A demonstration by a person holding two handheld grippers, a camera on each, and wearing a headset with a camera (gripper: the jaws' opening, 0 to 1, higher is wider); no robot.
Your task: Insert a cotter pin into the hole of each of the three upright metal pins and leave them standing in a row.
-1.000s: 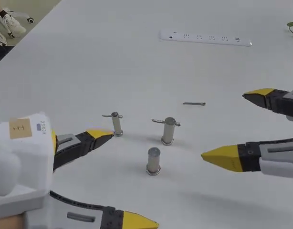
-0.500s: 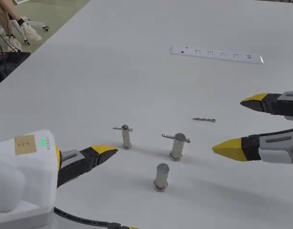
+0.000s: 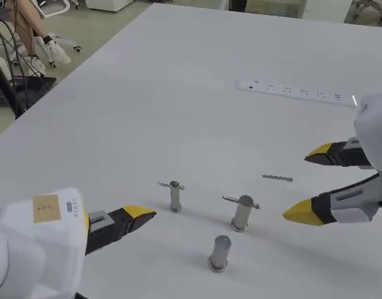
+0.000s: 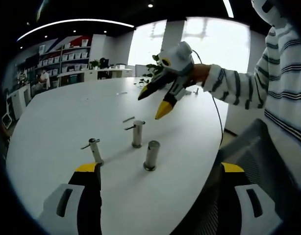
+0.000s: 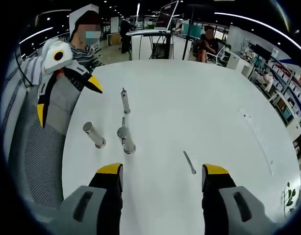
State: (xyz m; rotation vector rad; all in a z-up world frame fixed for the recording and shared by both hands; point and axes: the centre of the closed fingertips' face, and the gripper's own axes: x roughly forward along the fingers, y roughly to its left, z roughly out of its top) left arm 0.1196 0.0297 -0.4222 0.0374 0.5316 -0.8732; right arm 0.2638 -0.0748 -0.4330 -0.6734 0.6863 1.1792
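Three metal pins stand upright on the white table. The left pin [image 3: 175,197] and the middle pin [image 3: 242,212] each have a cotter pin through the top. The nearer pin [image 3: 219,252] has none. A loose cotter pin [image 3: 277,178] lies flat behind them. My right gripper [image 3: 298,185] is open, hovering just right of the loose cotter pin [image 5: 189,162] with nothing held. My left gripper [image 4: 159,169] is open too, low and left of the pins, one finger [image 3: 125,219] pointing at the left pin.
A white power strip [image 3: 297,93] lies far back on the table. The table's left edge [image 3: 66,75] runs diagonally, with chairs and floor beyond it. A person in a striped sleeve [image 4: 248,83] holds the right gripper.
The head view has shifted, sliding everything down and right. My right gripper has come a little closer to the loose cotter pin. The three pins have not moved.
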